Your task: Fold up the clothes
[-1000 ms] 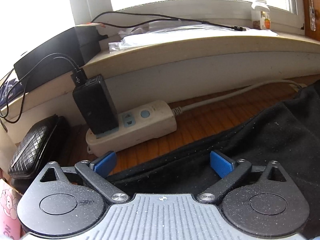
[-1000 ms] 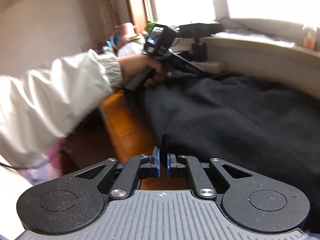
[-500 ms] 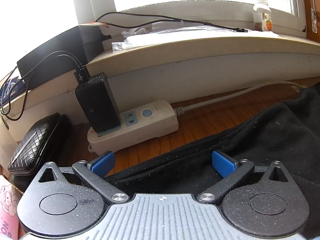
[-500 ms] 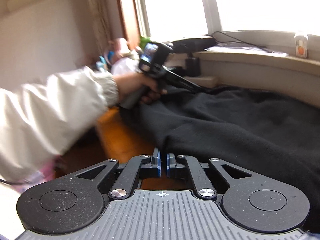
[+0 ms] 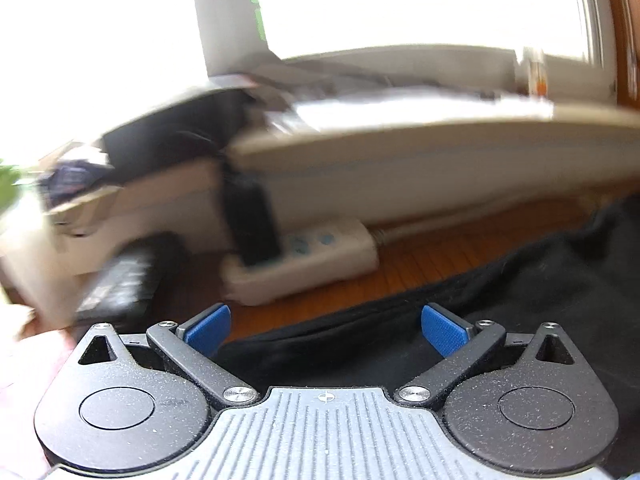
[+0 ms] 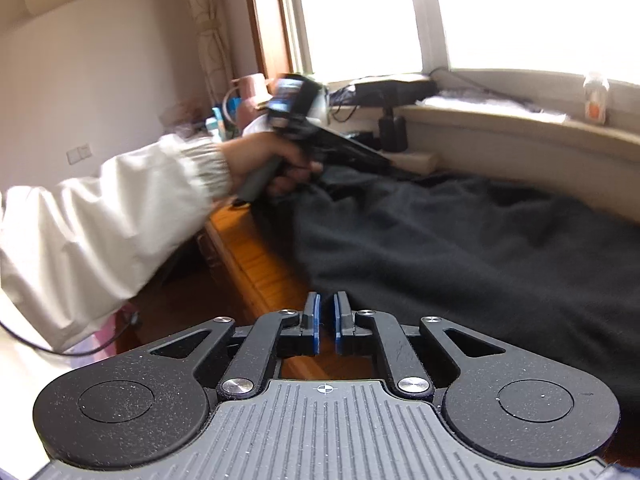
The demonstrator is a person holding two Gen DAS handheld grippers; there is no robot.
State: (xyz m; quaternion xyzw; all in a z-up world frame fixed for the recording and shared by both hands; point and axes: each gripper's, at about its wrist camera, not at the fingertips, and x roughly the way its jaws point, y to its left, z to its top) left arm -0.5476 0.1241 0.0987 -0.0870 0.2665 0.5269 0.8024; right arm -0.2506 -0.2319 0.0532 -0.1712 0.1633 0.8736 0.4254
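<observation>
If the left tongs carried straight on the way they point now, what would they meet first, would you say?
Most likely the edge of the black garment lying between the open left tongs. Past it come bare wooden tabletop and the white power strip by the wall, though blur makes depth uncertain.

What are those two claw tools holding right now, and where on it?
Nothing, as far as shows. The left gripper is wide open over the edge of the black garment. The right gripper is nearly shut, with only a bare gap between its pads.
</observation>
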